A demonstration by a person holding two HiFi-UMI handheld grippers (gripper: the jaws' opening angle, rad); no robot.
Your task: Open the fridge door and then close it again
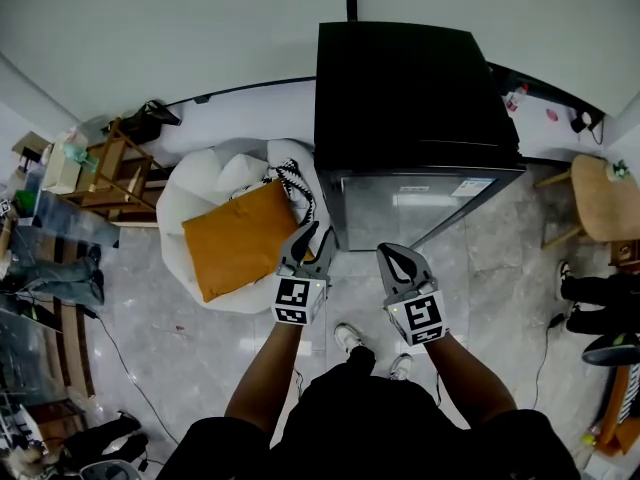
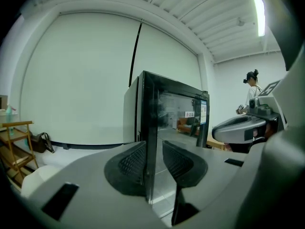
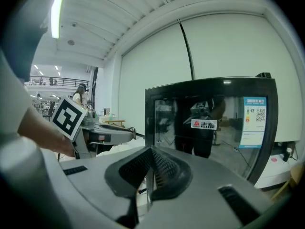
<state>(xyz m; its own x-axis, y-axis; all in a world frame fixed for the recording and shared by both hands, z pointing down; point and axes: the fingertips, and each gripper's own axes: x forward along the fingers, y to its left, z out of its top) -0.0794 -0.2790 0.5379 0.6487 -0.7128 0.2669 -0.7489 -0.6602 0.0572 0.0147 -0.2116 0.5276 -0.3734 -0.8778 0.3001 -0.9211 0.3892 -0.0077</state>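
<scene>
Person standing on a grey tiled floor [image 1: 480, 298] faced a black fridge [image 1: 410, 98] set against a pale wall, a two-jaw gripper held out in each hand. The fridge's glass door [image 1: 420, 203] was shut, its front turned toward the person, with a printed label [image 3: 254, 116] near one upper corner and a small red-and-white badge [image 3: 206, 124] at mid-height.

The left gripper [image 1: 306, 240] was near the door's left edge but short of it. In the left gripper view its jaws stood well apart, a clear gap between the ribbed pads [image 2: 131, 161], and nothing was held; the fridge's front corner showed through the gap, farther off. The right gripper [image 1: 398, 263] was held just beside it, level with the door's middle and also clear of the glass. Its jaws were closed together, the pads [image 3: 164, 166] meeting at the tip, with nothing between them.

A white beanbag [image 1: 200, 193] with an orange cushion [image 1: 243, 238] on it lay to the left of the fridge, just beside it. Farther left stood a wooden shelf [image 1: 115, 173]. A round wooden table [image 1: 608, 196] stood to the right of the fridge, and another person [image 2: 252, 87] was visible in the background of the left gripper view.
</scene>
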